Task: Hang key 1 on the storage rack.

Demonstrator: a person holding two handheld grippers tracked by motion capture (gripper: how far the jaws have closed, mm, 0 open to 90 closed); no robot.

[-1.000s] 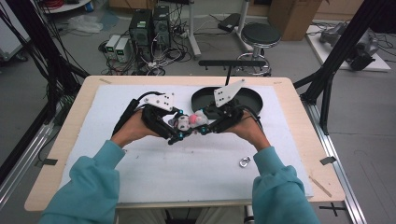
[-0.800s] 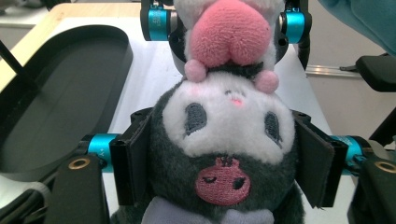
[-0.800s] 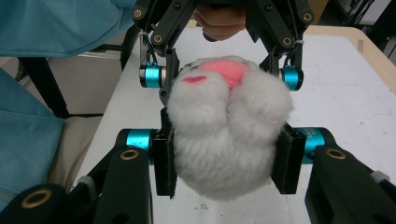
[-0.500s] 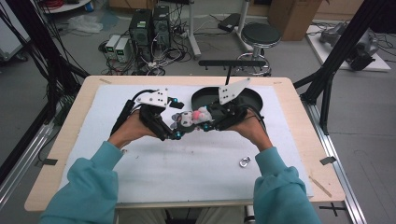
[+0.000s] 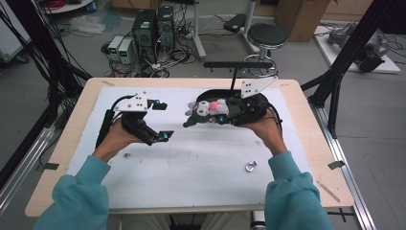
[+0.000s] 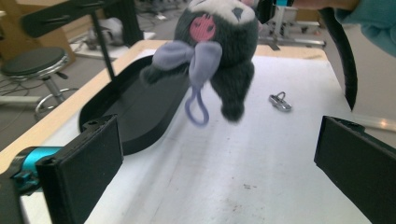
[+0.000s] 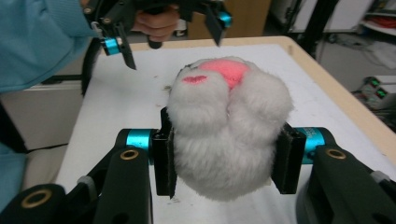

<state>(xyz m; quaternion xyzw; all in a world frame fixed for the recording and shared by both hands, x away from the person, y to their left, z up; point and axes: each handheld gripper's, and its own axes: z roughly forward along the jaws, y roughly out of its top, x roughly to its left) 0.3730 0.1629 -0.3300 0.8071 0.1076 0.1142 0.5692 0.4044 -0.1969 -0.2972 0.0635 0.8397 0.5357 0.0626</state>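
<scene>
From the high view, the left gripper point(image 5: 163, 120) has just opened and drawn back from the plush toy point(image 5: 207, 109), now apart and empty. The left gripper view shows the toy hanging above the counter point(image 6: 261, 158), a black tray point(image 6: 135, 107) behind and a metal clip point(image 6: 280, 101) nearby. In the right gripper view, the right gripper point(image 7: 227, 158) is clamped on the toy's white fur.
</scene>
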